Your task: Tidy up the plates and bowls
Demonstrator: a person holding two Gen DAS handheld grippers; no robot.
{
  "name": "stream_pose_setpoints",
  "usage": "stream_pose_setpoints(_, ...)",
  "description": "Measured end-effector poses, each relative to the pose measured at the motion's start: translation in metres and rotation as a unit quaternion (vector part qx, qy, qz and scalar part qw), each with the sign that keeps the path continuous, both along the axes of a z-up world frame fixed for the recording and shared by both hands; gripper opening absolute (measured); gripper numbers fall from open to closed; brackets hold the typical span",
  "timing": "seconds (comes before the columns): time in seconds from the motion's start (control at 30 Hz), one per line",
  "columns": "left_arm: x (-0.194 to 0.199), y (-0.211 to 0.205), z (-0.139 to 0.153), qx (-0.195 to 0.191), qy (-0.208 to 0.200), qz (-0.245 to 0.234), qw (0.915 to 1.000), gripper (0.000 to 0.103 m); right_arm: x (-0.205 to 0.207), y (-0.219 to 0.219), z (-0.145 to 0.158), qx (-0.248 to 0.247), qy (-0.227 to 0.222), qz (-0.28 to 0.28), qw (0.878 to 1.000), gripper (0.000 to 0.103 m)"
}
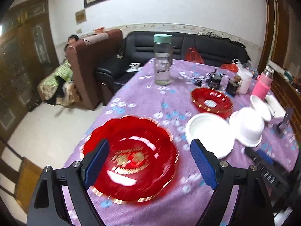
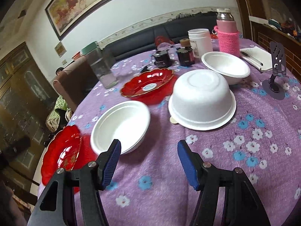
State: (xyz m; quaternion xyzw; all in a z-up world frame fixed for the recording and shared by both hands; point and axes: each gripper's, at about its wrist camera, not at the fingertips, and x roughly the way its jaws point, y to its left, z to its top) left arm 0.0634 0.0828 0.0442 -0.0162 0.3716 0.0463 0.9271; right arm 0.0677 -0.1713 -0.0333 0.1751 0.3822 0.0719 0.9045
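A large red plate (image 1: pixel 131 158) lies near the table's front left edge, and my open left gripper (image 1: pixel 150 162) hovers over it, a finger on each side. It also shows in the right wrist view (image 2: pixel 60 150). A smaller red plate (image 1: pixel 211 101) (image 2: pixel 148 83) sits mid-table. A white bowl (image 1: pixel 208 131) (image 2: pixel 122 126) stands upright; a second (image 1: pixel 248 126) (image 2: pixel 203 98) is upside down; a third (image 1: pixel 260 107) (image 2: pixel 225 66) is upright behind it. My right gripper (image 2: pixel 148 160) is open and empty, just right of the near upright bowl.
On the purple flowered tablecloth (image 2: pixel 244 150) stand a clear water bottle (image 1: pixel 162 60) (image 2: pixel 99 66), a pink-sleeved flask (image 2: pixel 227 35), a white jar (image 2: pixel 200 41), dark small jars (image 2: pixel 185 54), a notebook (image 2: pixel 255 55) and a phone stand (image 2: pixel 276 69). Sofas stand beyond.
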Motion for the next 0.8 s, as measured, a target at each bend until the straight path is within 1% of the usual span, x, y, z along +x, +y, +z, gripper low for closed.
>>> stream_pose_setpoints(0.03,0.008,-0.001,0.000,-0.007,0.004,-0.006,1.0000,0.087,0.006,-0.002,-0.002,0.006,0.006,0.001,1.000,0.067)
stream_pose_setpoints(0.07,0.024,-0.003,-0.002,-0.018,0.016,-0.018,0.9995,0.087,0.012,-0.003,-0.004,0.014,0.012,0.004,1.000,0.067)
stream_pose_setpoints(0.17,0.065,-0.012,-0.015,-0.040,0.048,-0.043,0.9971,0.087,0.030,-0.001,-0.009,0.036,0.029,0.016,0.999,0.067)
stream_pose_setpoints(0.23,0.093,-0.019,-0.030,-0.050,0.075,-0.054,0.9945,0.087,0.040,0.003,-0.014,0.034,0.034,0.022,0.999,0.067)
stream_pose_setpoints(0.3,0.116,-0.023,-0.045,-0.070,0.101,-0.071,0.9899,0.087,0.047,0.006,-0.018,0.025,0.036,0.026,0.999,0.067)
stream_pose_setpoints(0.33,0.123,-0.023,-0.052,-0.074,0.113,-0.072,0.9882,0.087,0.052,0.008,-0.021,0.021,0.038,0.029,0.999,0.067)
stream_pose_setpoints(0.37,0.134,-0.024,-0.062,-0.082,0.132,-0.069,0.9854,0.086,0.056,0.010,-0.023,0.019,0.041,0.033,0.998,0.067)
stream_pose_setpoints(0.47,0.151,-0.022,-0.081,-0.099,0.157,-0.068,0.9804,0.076,0.065,0.015,-0.029,0.012,0.044,0.042,0.998,0.067)
stream_pose_setpoints(0.53,0.158,-0.023,-0.089,-0.096,0.167,-0.066,0.9791,0.076,0.071,0.018,-0.032,0.009,0.045,0.049,0.998,0.067)
stream_pose_setpoints(0.63,0.165,-0.031,-0.099,-0.081,0.176,-0.075,0.9782,0.074,0.077,0.024,-0.037,0.005,0.048,0.061,0.997,0.067)
stream_pose_setpoints(0.7,0.168,-0.040,-0.105,-0.068,0.185,-0.089,0.9764,0.067,0.079,0.027,-0.041,0.003,0.051,0.067,0.996,0.067)
stream_pose_setpoints(0.8,0.172,-0.051,-0.112,-0.048,0.198,-0.104,0.9735,0.061,0.081,0.029,-0.044,0.003,0.056,0.071,0.996,0.067)
